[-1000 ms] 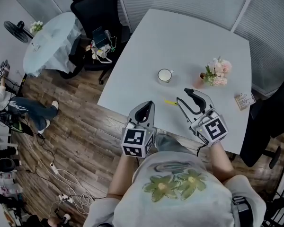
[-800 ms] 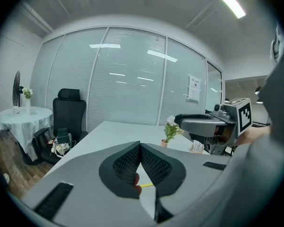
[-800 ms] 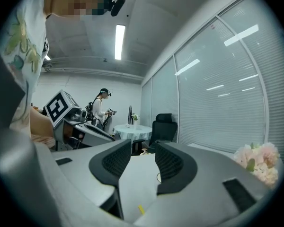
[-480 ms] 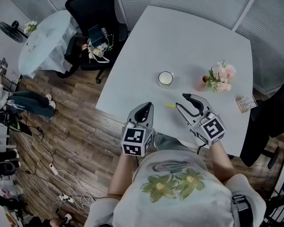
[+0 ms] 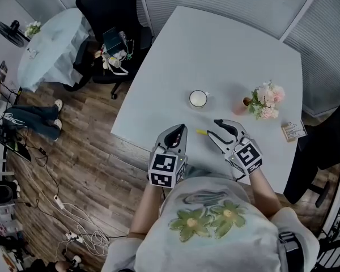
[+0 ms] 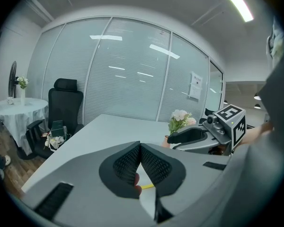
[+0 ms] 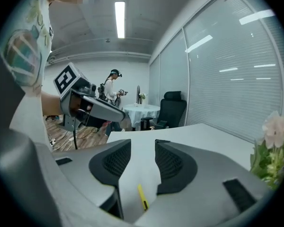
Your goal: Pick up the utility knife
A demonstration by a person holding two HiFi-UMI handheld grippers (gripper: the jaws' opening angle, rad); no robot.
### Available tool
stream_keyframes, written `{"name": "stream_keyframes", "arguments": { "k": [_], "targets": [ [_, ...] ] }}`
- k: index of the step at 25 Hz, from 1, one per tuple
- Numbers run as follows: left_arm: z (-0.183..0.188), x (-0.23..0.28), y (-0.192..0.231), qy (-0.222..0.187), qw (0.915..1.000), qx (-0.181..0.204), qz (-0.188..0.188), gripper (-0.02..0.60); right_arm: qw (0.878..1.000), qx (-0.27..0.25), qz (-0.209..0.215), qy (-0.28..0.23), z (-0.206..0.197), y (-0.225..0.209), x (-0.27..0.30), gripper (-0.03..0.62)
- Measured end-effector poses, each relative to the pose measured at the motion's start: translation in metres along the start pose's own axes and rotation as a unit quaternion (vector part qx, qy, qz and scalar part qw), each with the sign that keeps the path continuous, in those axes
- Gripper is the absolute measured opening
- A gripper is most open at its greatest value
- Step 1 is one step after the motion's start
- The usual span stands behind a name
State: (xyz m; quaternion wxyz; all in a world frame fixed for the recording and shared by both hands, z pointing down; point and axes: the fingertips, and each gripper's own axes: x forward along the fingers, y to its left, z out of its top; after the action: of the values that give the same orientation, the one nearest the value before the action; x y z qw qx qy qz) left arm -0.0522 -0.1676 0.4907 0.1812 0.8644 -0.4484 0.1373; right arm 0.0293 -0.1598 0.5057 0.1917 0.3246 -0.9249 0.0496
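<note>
Right gripper, jaws apart and empty, above the yellow knife on the table; left gripper closed, empty.

Noted right tool with jaws apart, dark ribbed pads facing each other over the white worktop. Noted yellow utility knife flat on worktop, seen in the gap low in frame, nearer the camera than the pads, touching neither. Logged left tool upper left, marker cube on top, well apart from right tool. Logged pink flowers at right edge. Beyond worktop: black chair, round table under white cloth with a small vase on it, a person standing, wood floor, glazed wall with blinds, ceiling light strip.
</note>
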Motion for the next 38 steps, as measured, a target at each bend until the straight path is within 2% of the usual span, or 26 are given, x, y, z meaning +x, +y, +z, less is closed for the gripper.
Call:
{"name": "stream_keyframes", "arguments": {
  "k": [12, 26, 38],
  "targets": [
    [-0.008, 0.033, 0.006, 0.022, 0.9996, -0.009, -0.012, 0.0, 0.996, -0.011, 0.044, 0.08, -0.05, -0.013, 0.029, 0.163],
    [-0.028, 0.055, 0.009, 0.058, 0.9981, -0.009, -0.021, 0.0, 0.987, -0.011, 0.062, 0.148, -0.104, -0.017, 0.04, 0.163],
    [-0.038, 0.066, 0.004, 0.074, 0.9967, -0.007, -0.033, 0.0, 0.969, -0.038, 0.093, 0.228, -0.156, -0.01, 0.049, 0.169]
  ]
}}
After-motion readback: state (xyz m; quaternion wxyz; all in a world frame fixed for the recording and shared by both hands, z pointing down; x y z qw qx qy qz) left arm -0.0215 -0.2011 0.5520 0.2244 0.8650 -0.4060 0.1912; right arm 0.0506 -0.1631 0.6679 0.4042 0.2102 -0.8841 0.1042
